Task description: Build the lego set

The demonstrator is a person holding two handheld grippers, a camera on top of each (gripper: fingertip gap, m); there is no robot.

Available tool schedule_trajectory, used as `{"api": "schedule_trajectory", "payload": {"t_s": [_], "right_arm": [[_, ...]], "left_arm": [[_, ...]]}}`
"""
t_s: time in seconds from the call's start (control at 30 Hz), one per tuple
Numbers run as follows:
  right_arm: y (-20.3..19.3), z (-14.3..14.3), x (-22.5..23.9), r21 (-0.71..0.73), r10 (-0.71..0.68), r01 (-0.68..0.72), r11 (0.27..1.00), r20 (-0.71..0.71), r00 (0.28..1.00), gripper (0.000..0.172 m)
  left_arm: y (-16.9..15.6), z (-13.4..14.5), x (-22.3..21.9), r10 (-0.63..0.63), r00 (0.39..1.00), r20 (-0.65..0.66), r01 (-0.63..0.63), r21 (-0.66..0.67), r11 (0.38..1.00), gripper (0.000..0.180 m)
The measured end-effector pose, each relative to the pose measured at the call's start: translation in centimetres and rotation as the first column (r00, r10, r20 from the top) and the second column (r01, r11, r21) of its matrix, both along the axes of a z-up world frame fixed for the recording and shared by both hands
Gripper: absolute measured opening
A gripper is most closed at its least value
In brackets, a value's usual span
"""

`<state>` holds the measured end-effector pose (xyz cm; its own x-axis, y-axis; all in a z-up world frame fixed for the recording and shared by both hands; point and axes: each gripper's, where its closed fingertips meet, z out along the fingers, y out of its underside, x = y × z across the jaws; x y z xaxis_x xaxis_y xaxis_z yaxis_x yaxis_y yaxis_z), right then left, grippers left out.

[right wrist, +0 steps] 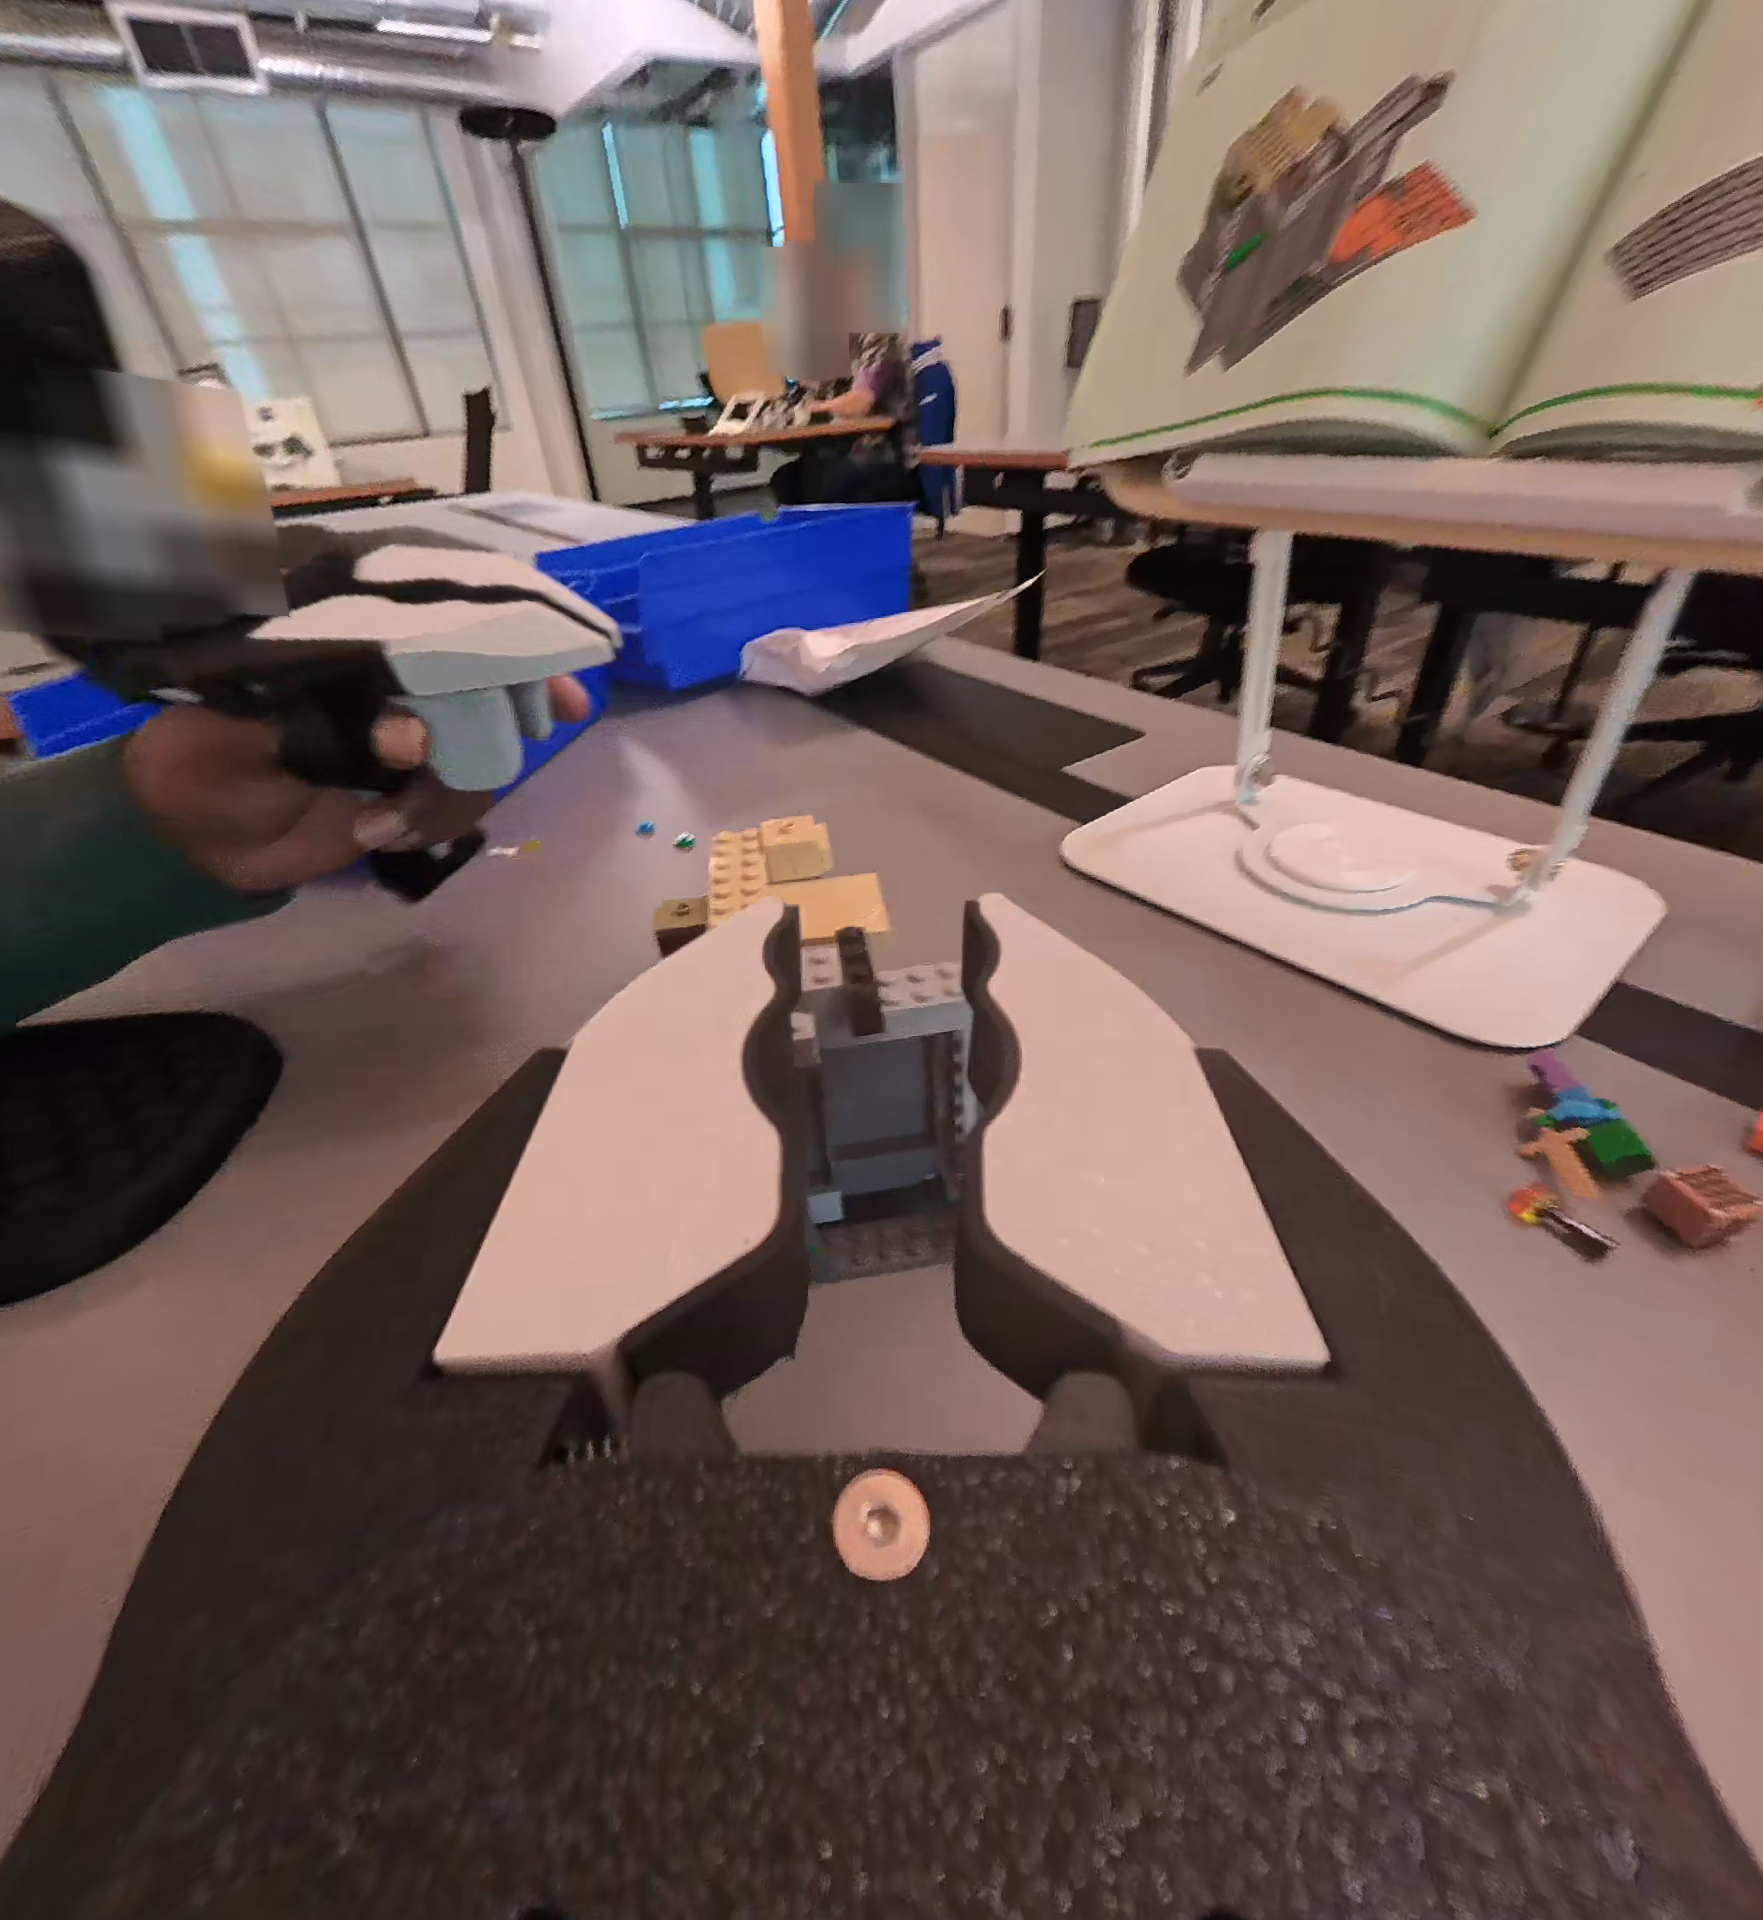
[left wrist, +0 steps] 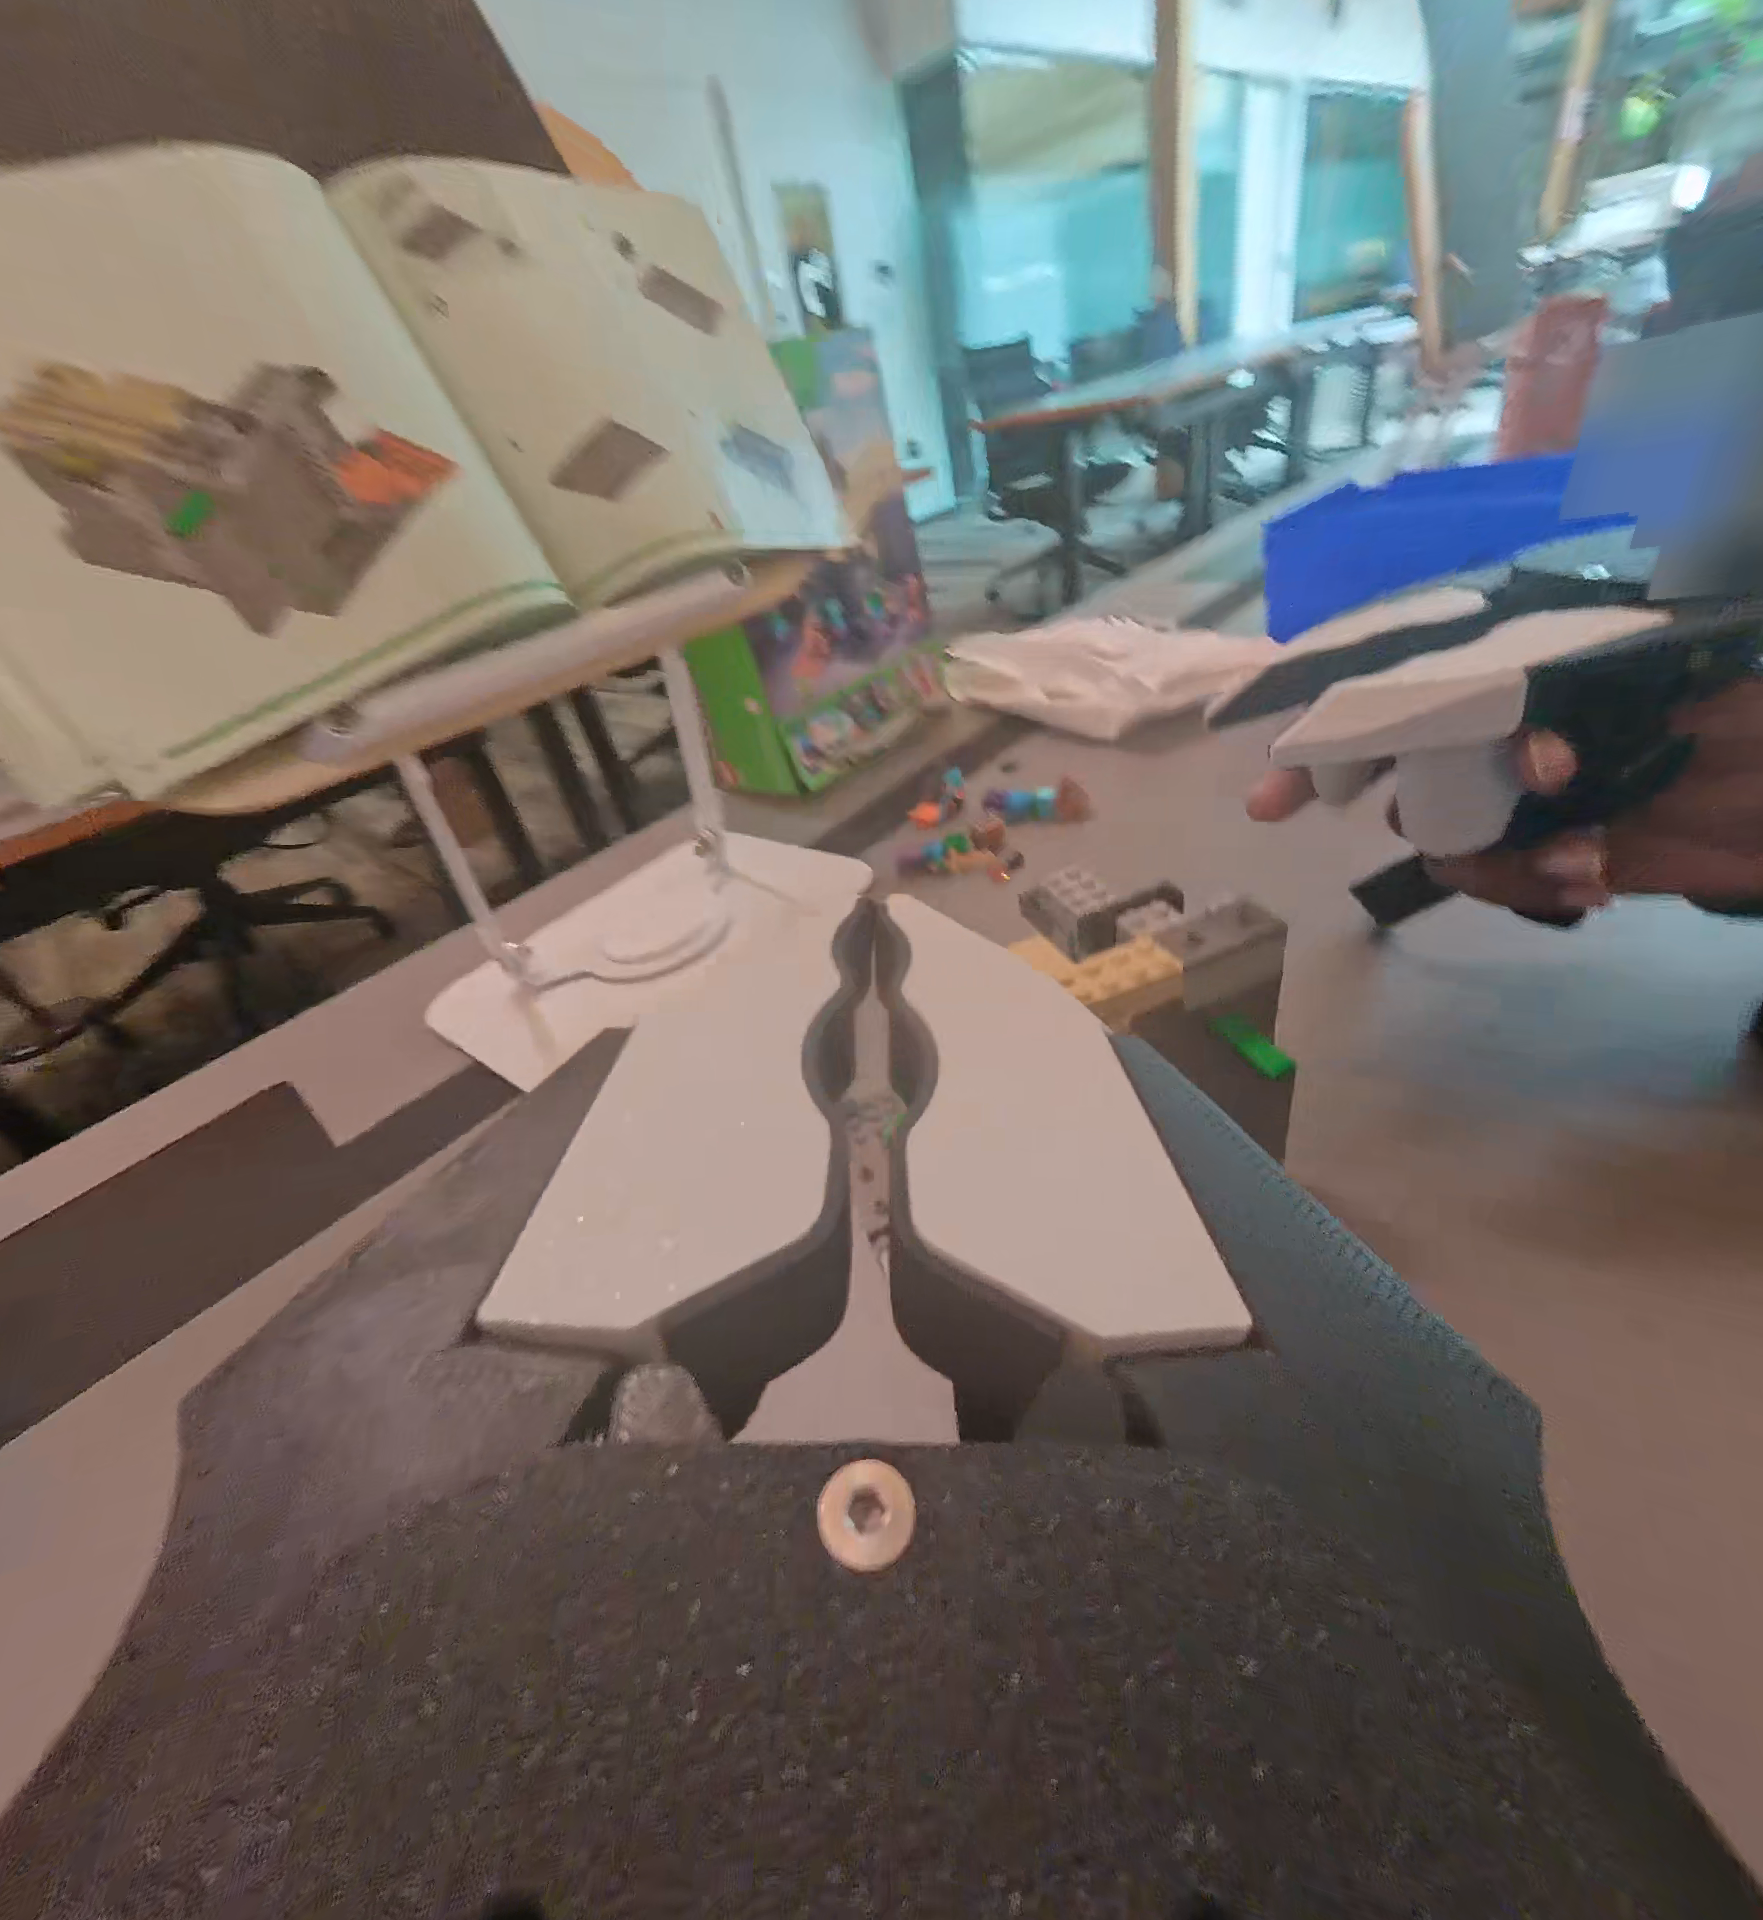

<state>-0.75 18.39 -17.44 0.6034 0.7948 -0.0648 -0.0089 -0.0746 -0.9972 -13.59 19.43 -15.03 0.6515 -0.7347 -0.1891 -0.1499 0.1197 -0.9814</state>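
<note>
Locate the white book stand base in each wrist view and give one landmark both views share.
Left wrist view: the white book stand base lies on the grey table just left of centre, right beyond the left gripper's closed fingertips.
Right wrist view: the base lies on the table at right of centre, right of and beyond the right gripper.
Shared landmark: the open instruction book propped on the stand above the base.

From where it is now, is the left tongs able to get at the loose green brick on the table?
Probably yes. The green brick lies alone on bare table, just right of the left tongs and beside the grey block build. Nothing covers it, though the tongs are shut.
</note>
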Motion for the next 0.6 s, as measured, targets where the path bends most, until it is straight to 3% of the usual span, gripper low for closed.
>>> {"api": "schedule_trajectory", "payload": {"t_s": [0.27, 0.43, 0.6], "right_arm": [[1.3, 1.0, 2.5, 0.106, -0.193, 0.195, 0.975, -0.033, 0.981, 0.001], [2.4, 1.2, 3.8, 0.112, -0.279, 0.282, 0.953, -0.043, 0.959, 0.0], [5.4, 4.3, 4.6, 0.127, -0.359, 0.363, 0.923, -0.05, 0.932, 0.0]], "left_arm": [[-0.5, 2.6, 2.6, 0.201, 0.965, 0.171, -0.202, -0.014, 0.979, 0.0], [1.2, 2.5, 4.3, 0.23, 0.954, 0.192, -0.218, -0.078, 0.973, 0.0], [4.7, 5.4, 4.8, 0.282, 0.941, 0.188, -0.282, -0.028, 0.959, 0.0]]}}
